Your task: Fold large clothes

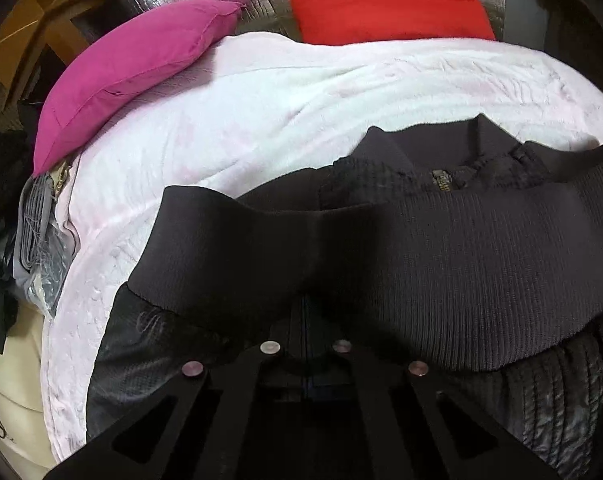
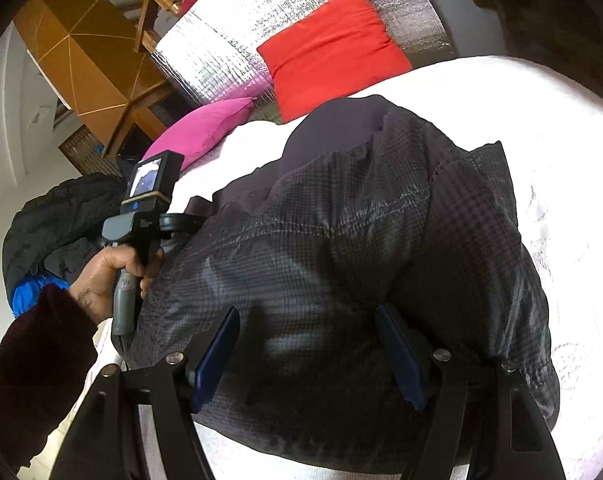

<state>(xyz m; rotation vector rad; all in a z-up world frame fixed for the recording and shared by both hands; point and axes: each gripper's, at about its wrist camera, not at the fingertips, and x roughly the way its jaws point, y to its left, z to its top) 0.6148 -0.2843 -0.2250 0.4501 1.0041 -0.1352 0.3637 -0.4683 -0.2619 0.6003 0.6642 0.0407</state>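
Note:
A dark checked jacket [image 2: 341,240] with a ribbed black hem [image 1: 441,264] and a brass zipper [image 1: 441,180] lies on a white blanket [image 1: 261,120]. My left gripper [image 1: 307,312] is shut on the ribbed hem, its fingertips buried in the fabric. In the right wrist view the left gripper's body [image 2: 141,220] is held by a hand at the jacket's left edge. My right gripper [image 2: 307,356] is open, its blue pads [image 2: 217,356] spread just above the jacket's near part, holding nothing.
A pink pillow [image 1: 133,72] and a red pillow [image 1: 381,0] lie at the far side against silver foil padding [image 2: 261,20]. A wooden table [image 2: 89,52] stands at the left. Dark and blue clothes [image 2: 41,248] are piled left of the bed.

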